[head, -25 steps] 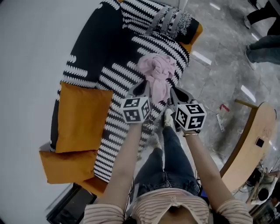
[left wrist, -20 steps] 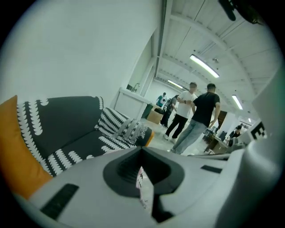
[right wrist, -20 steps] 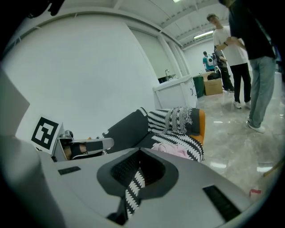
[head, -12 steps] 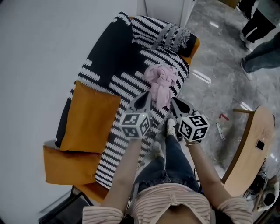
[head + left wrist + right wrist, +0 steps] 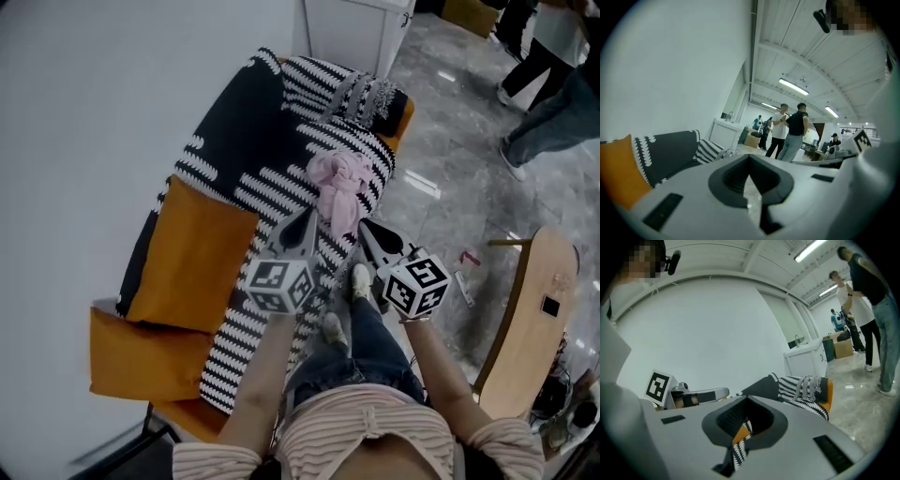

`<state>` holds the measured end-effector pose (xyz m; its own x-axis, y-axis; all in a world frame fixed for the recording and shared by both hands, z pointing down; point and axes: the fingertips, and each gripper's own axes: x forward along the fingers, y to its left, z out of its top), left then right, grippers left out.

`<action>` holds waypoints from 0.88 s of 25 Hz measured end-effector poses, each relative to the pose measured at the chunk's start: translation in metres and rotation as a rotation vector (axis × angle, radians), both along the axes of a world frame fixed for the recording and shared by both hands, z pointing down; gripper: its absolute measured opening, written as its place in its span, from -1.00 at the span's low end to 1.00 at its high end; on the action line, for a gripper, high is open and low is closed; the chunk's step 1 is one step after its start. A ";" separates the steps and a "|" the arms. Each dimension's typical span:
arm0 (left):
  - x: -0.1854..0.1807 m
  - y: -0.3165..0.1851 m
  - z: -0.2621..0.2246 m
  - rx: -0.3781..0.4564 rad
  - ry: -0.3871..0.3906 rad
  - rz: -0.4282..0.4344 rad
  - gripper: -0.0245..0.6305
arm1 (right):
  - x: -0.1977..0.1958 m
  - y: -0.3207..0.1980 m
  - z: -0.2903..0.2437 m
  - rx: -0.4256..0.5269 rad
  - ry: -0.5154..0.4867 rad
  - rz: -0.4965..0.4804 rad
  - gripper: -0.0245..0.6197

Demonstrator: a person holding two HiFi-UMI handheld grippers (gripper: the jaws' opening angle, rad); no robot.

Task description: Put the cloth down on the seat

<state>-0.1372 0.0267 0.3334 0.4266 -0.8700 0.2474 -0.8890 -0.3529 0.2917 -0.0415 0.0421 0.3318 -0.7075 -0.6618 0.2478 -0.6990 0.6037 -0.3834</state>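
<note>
The pink cloth lies crumpled on the seat of the black-and-white striped sofa, near its front edge. Both grippers are held up in front of the person, nearer than the cloth and apart from it. My left gripper is shut with nothing in it, and its own view shows the jaws pressed together. My right gripper is also shut and empty. In the right gripper view its closed jaws point level toward the sofa's far striped cushion. The cloth is outside both gripper views.
Orange cushions fill the sofa's near end. A white cabinet stands beyond the sofa. A curved wooden board stands on the grey floor at right. People stand further off. The person's shoes are by the sofa's front.
Both grippers have drawn up and back from the pink cloth toward the person. The cloth stays on the seat, free of the jaws.
</note>
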 end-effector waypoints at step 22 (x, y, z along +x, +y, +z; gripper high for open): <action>-0.023 0.096 -0.076 0.171 -0.058 -0.016 -0.89 | 0.003 0.079 -0.083 0.255 0.018 0.082 -0.90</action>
<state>-0.1599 0.1225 0.2577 0.4019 -0.9079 0.1193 -0.9084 -0.3789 0.1768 -0.0384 0.1212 0.2486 -0.6458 -0.7596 0.0777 -0.7550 0.6201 -0.2131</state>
